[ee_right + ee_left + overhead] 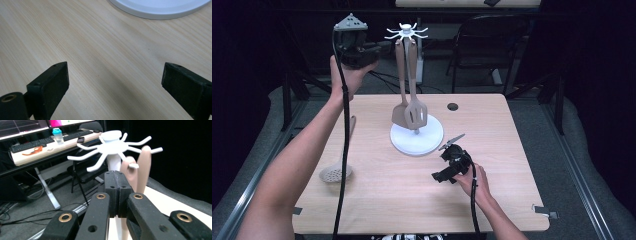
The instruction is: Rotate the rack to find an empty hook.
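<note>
left arm stretched long up the left side of the table (377,200), forearm rising off the wood, hand wrapped round the left gripper (377,50) and held high, level w/ the top of the white utensil stand (417,137). grey plate on top, cable hanging down along the forearm. in the left gripper view its jaws are pressed together, nothing between them, tips just short of the stand's hook crown (112,147), pointing at it.

two tan utensils hang from that crown: a solid turner (400,107) and a slotted turner (416,110), blades down over the round base, side by side and prob touching, hard to tell from above. their handle tops sit just behind the closed jaws in the left gripper view.

a tan skimmer (336,172) lies flat on the table at left, partly under the left forearm and cable, well apart from the stand.

right hand low near the table's front right, wrist bent, holding the right gripper (443,161) close over the wood, aimed toward the stand base. its jaws are spread wide, bare table between them, the base rim just ahead.
</note>
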### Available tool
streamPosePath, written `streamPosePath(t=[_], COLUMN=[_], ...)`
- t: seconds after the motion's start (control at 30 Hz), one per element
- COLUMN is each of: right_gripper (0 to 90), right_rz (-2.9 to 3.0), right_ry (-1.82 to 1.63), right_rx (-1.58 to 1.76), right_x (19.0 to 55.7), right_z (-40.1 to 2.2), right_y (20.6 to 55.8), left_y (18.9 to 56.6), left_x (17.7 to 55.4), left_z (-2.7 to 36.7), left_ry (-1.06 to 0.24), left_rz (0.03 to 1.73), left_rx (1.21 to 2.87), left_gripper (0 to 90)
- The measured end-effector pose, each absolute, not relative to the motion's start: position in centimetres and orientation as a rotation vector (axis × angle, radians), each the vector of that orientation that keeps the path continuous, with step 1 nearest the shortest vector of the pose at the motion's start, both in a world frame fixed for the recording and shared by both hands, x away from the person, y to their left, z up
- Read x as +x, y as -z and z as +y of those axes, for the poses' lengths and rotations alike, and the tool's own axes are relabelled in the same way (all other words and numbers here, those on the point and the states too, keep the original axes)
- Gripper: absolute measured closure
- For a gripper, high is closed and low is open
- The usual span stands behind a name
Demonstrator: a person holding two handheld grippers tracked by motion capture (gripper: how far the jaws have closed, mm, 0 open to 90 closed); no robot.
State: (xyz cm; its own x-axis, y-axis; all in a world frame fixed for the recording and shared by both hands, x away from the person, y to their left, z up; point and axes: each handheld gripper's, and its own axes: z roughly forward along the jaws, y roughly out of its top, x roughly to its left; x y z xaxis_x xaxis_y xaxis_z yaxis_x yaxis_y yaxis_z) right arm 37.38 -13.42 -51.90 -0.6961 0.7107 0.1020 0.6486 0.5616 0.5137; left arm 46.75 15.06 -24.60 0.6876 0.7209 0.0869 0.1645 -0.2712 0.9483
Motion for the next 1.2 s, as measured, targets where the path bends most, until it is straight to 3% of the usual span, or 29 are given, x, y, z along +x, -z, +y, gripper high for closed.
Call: streamPosePath(t=[0.67,1.2], right_gripper=[7.6,7.9], right_rz=[2.683,2.691], right_ry=[-0.789,-0.792], right_rx=[1.153,1.149], right_x=[37.4,37.4], right_z=[-13.5,-13.4], right_y=[51.8,51.8], left_y=[23.9,24.9], left_x=[49.0,46.2], left_z=[14.4,15.3], left_ry=[-0.693,-0.673], left_rz=[0.767,0.713], left_rx=[1.807,1.848], left_gripper=[90.0,90.0])
